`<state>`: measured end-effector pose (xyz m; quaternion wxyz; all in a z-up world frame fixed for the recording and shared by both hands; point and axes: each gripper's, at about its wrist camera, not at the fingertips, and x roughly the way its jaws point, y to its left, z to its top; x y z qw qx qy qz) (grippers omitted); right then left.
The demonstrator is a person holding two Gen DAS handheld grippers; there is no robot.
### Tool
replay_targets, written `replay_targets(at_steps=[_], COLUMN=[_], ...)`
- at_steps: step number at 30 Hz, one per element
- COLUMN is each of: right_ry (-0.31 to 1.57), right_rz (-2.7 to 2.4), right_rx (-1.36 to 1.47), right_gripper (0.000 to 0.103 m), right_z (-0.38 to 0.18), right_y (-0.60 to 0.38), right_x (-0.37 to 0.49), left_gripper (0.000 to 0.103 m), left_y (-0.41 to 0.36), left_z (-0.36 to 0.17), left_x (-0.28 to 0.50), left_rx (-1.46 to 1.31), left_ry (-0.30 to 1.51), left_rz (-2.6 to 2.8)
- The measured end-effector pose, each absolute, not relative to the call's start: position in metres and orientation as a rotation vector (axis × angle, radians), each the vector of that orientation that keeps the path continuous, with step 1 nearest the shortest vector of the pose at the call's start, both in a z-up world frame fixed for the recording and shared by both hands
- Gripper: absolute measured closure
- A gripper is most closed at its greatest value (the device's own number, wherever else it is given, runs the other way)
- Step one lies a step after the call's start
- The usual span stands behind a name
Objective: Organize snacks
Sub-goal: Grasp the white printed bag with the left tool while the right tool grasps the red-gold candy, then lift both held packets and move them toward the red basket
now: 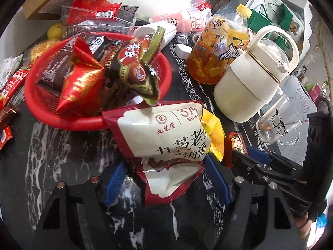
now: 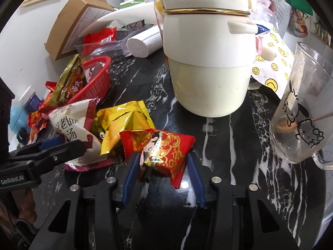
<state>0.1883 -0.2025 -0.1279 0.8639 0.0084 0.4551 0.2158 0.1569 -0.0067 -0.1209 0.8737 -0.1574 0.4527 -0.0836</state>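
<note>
L gripper (image 1: 166, 179) straddles white-red pouch (image 1: 164, 133) by red basket (image 1: 68, 116), jaws wide, not pinching. R gripper (image 2: 162, 166) half-open around red packet (image 2: 164, 148), grip unclear.

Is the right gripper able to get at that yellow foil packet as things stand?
Probably not yet: the right gripper straddles the red packet, and the yellow foil packet lies beyond it, partly tucked under the white pouch.

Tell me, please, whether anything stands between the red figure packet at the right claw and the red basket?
Yes. The yellow foil packet and the white-and-red pouch lie between the red figure packet and the red basket; the left claw sits there too.
</note>
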Motion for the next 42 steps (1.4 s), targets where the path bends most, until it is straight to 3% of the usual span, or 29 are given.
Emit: replay_targets(at_steps=[4,6,8,15,42], right_ry=[0.952,0.95,0.95,0.954,0.975], right_rz=[0.453,0.453,0.454,0.461,0.468], right_rx=[0.021,0.017,0.016,0.026,0.112], right_gripper=[0.061,0.062,0.062,0.066,0.066], right_z=[-0.127,-0.127,-0.127,-0.126,-0.121], right_y=[-0.206,-0.207,-0.208,-0.207,-0.213], right_x=[0.185,0.182,0.18,0.17,0.052], left_gripper=[0.03,0.047,0.056,0.078,0.08], left_y=[-0.008,-0.01,-0.011,-0.01,-0.014], left_z=[-0.124,-0.125,-0.125,-0.122,-0.118], left_x=[0.157,0.157,0.157,0.144,0.022], left_rx=[-0.311,-0.301,-0.29,-0.282,-0.245], left_ry=[0.931,0.945,0.96,0.98,1.054], left_rz=[-0.165,-0.174,-0.183,-0.244,-0.351])
